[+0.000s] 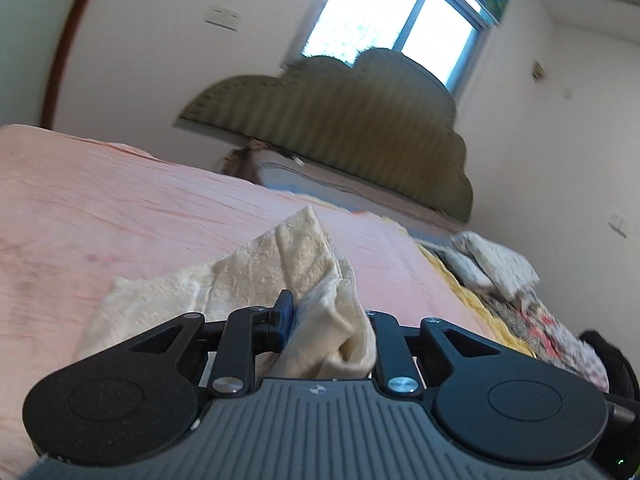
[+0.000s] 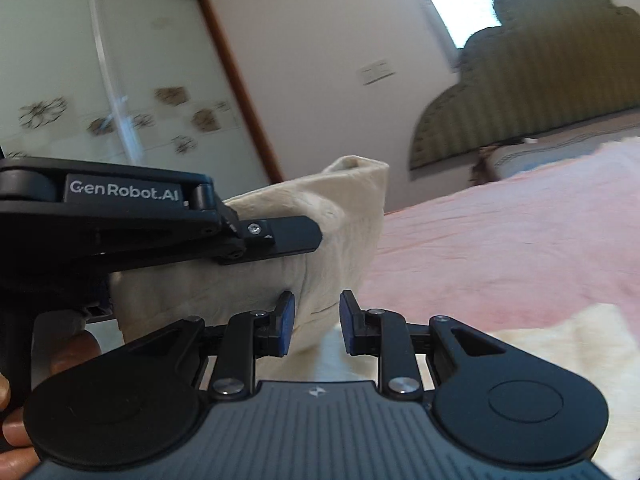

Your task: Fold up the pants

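The cream textured pants point(image 1: 280, 276) lie bunched on the pink bedspread point(image 1: 120, 208). My left gripper point(image 1: 326, 320) is shut on a thick fold of them; the cloth fills the gap and hides the right pad. In the right wrist view the left gripper point(image 2: 280, 236) comes in from the left and holds the pants point(image 2: 344, 208) raised above the bed. My right gripper point(image 2: 316, 322) is open, its blue pads on either side of the hanging lower edge of the cloth without pinching it. More cream cloth point(image 2: 560, 344) lies at the lower right.
A green padded headboard point(image 1: 360, 128) stands at the far end under a window point(image 1: 392, 20). A heap of other clothes point(image 1: 500, 276) lies along the bed's right side. A glass wardrobe door point(image 2: 100, 80) stands at the left.
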